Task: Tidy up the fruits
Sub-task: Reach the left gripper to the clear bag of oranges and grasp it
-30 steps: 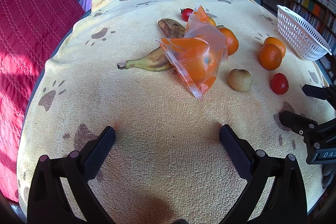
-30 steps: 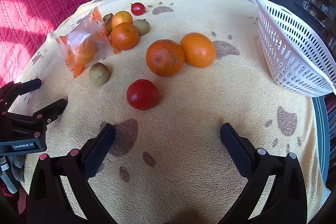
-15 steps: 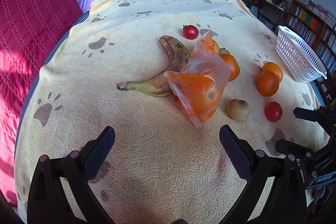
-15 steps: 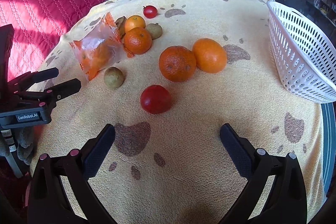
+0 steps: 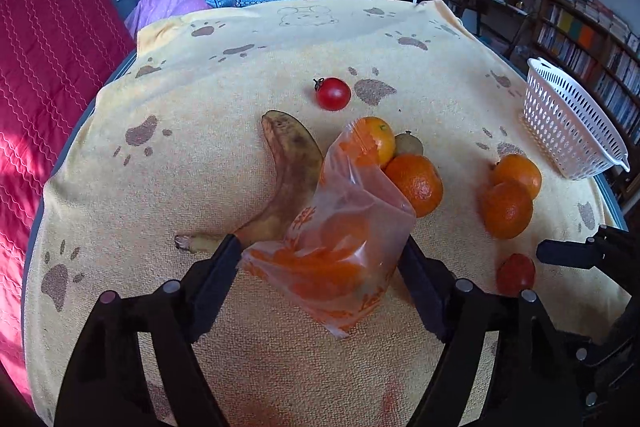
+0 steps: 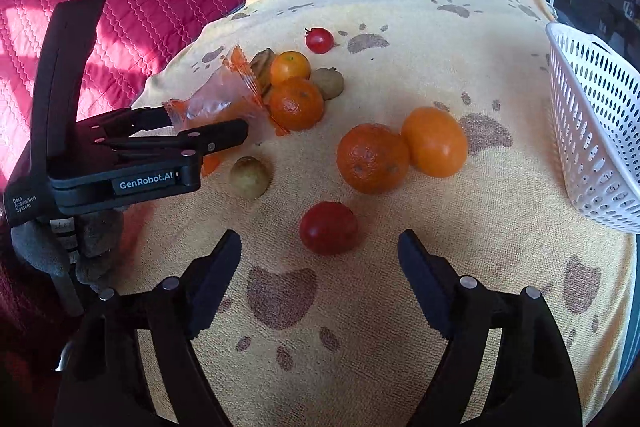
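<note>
We're closing the left gripper [image 5: 322, 259] around the orange bag [image 5: 340, 239], banana [image 5: 288, 171] crowding it. The right gripper [image 6: 320, 255] is closing just short of a tomato [image 6: 328, 227], nothing between its jaws. Fruit's lying on the paw-print towel [image 6: 400, 307], white basket [image 6: 592, 131] at its edge.

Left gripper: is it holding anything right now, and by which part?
The left gripper is closing around the lower end of the orange plastic bag, which sits between its fingers; a firm grip cannot be confirmed.

The bag [image 5: 340, 247] hides the banana's [image 5: 288, 167] middle; the basket [image 6: 592, 131] runs off-frame — far shelf items unreadable.
</note>
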Motion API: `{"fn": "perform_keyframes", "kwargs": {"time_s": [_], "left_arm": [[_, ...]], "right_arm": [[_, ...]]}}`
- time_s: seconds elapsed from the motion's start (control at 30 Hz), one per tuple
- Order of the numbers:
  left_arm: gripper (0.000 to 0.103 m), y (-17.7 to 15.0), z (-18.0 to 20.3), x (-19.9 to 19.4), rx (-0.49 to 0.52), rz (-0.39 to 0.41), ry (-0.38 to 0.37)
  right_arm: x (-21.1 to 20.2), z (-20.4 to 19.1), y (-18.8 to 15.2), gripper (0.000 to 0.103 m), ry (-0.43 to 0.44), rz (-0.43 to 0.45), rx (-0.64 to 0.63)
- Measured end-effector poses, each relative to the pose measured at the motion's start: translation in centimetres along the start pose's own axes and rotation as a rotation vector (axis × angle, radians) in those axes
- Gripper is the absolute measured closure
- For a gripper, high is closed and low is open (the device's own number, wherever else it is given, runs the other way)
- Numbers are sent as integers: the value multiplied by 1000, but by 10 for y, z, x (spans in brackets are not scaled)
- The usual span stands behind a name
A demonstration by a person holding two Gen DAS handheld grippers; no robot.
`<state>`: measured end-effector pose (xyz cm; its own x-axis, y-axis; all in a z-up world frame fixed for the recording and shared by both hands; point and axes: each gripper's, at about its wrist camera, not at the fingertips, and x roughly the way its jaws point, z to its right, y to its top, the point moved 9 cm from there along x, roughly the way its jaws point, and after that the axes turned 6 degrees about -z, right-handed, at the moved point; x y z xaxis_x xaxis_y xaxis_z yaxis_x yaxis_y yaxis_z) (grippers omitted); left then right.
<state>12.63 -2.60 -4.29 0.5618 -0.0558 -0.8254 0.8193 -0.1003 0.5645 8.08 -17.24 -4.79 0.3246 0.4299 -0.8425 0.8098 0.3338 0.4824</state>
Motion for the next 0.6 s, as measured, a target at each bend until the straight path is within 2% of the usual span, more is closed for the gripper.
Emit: {"fn": "perform_keyframes", "kwargs": {"time_s": [0.13,0.23,0.33,0.47,0.6], "left_arm": [[42,0,4,-11,15,38,-37],[44,-1,4,-16,18,56,-48],[45,0,3,-24,9,74,-69],[46,5,0,-38,5,103,-78],[48,11,-6,-49,-8,131,-72]], "right_arm": [[5,2,6,41,12,1,15],[8,2,6,50,-1,-1,12],[9,2,5,55,-26,-2,-1],[9,1,4,69,-47,-2,-17],[6,1,5,71,-26,1,-14]]}}
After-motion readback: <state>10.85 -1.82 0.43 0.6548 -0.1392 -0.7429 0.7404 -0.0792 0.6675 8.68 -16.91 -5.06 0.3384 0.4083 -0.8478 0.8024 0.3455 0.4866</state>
